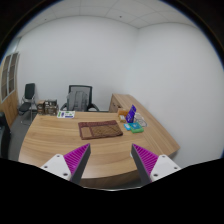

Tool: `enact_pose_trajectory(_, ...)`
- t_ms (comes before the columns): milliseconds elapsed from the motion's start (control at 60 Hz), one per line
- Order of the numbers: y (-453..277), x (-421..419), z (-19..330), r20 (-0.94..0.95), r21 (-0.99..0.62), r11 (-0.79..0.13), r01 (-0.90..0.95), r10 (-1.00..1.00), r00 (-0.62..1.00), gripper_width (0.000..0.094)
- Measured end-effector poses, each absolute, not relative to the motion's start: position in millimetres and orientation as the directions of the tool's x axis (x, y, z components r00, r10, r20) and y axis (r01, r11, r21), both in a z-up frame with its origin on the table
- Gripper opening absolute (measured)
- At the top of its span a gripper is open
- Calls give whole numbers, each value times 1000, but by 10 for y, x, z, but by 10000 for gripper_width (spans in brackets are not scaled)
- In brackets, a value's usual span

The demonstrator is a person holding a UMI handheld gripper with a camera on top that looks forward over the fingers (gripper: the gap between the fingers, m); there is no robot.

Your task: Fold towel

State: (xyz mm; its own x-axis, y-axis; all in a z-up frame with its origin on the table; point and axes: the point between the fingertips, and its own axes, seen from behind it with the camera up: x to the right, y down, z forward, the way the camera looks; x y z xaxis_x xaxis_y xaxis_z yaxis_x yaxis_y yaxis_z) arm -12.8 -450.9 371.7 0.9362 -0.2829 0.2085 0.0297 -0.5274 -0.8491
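Fingers (pixel 111 160) are spread wide with nothing in them, so it looks like approach time, next reaching across the desk (pixel 50 140) for the brown towel (pixel 100 129).

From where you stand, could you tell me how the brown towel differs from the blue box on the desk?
The towel lies flat and spread in the middle of the desk, while the blue box stands upright. The towel is brown and wide; the box is blue and narrower. The towel sits nearer the gripper, whose jaws are open; the box is farther, toward the desk's right end. Both rest on the desk, untouched.
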Motion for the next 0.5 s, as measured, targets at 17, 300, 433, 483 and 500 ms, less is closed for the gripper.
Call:
enact_pose_trajectory(17,-4513,-128,3705,208,-847,-530,27,-283,936,858)
enact_pose_trajectory(300,-4113,-8,2893,206,-784,-621,5,-252,945,854)
enact_pose_trajectory(433,-3640,-185,2252,185,-744,-668,23,-172,968,855)
enact_pose_trajectory(483,-3341,-308,2064,165,-751,-659,40,-129,978,859)
enact_pose_trajectory(500,-3220,-349,2007,158,-760,-648,48,-113,981,860)
